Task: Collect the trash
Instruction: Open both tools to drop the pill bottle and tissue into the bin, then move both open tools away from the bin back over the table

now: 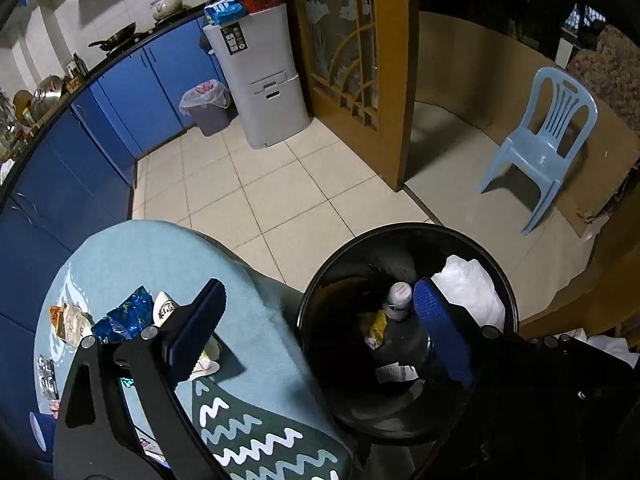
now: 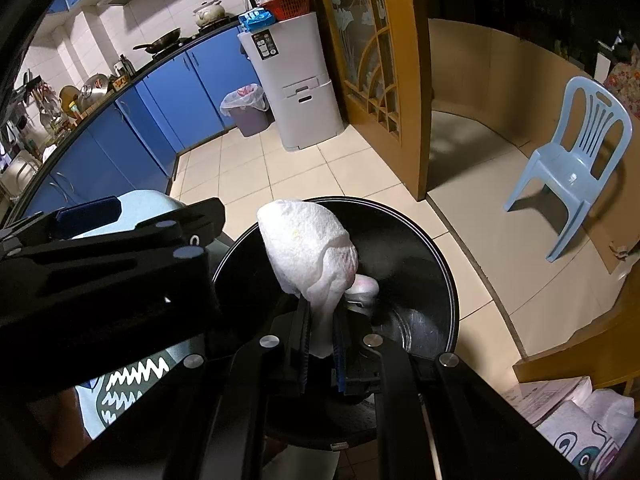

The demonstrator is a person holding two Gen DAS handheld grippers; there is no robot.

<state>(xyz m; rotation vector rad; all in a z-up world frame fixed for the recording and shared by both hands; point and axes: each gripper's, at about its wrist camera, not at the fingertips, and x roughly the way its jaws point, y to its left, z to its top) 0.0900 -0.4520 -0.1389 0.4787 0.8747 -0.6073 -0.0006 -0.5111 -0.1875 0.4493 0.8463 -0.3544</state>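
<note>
Right gripper [image 2: 322,328] pinches white tissue [image 2: 310,248] above black bin [image 2: 436,256]; left gripper [image 1: 320,320] gapes empty.

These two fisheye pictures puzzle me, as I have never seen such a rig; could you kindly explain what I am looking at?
No robot here: a person holds a two-finger gripper in each hand, with a camera on each looking along the fingers. The left wrist view shows the left gripper open, one finger over a round table covered in a light blue cloth, the other over a black trash bin. On the table lie trash pieces, among them a blue foil wrapper. In the bin lies a bottle. The right wrist view shows the right gripper shut on a crumpled white tissue, held above the bin.
</note>
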